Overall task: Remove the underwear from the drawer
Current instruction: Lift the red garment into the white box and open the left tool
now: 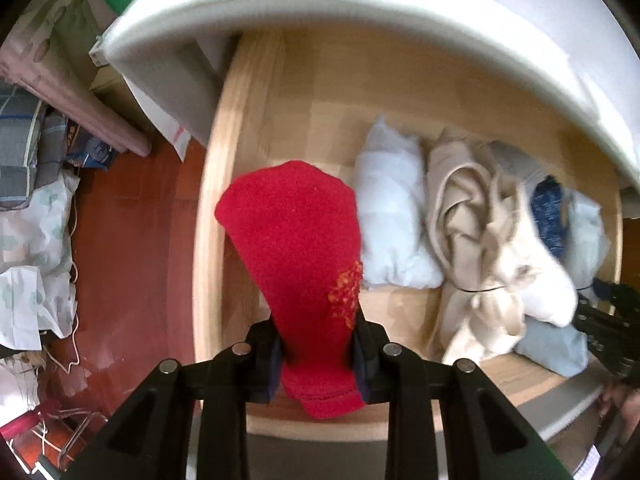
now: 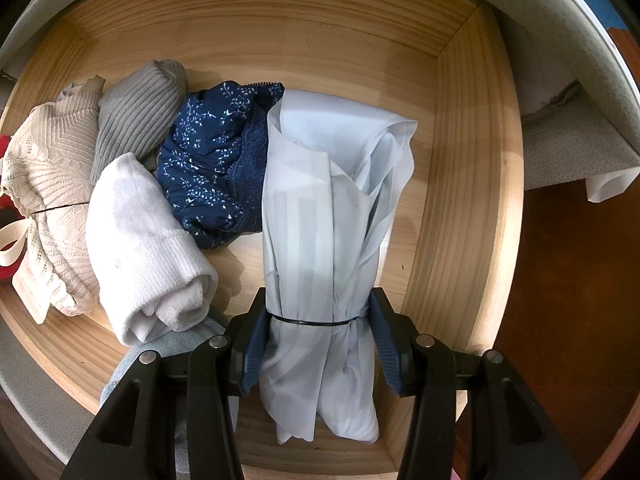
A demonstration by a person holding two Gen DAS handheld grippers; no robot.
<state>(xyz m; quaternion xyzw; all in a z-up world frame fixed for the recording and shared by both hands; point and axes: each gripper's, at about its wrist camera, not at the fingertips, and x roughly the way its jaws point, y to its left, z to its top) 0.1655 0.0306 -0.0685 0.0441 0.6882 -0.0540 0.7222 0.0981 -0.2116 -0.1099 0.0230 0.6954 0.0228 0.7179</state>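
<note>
Wooden drawer (image 2: 460, 160): your left tongs (image 1: 318, 354) pinch red underwear (image 1: 296, 240) for removal; right tongs (image 2: 316, 340) clamp a pale bundle (image 2: 324, 208).

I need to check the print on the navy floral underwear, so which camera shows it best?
The right wrist view: the navy floral underwear lies sharp and near the centre, its white sprig print and lace edge plain. The left wrist view shows only a blurred dark blue patch among pale clothes at the drawer's right.

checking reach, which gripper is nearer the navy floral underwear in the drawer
Right. The right gripper grips a pale bundle lying against the navy floral underwear; the left gripper holds a red garment across the drawer.
</note>
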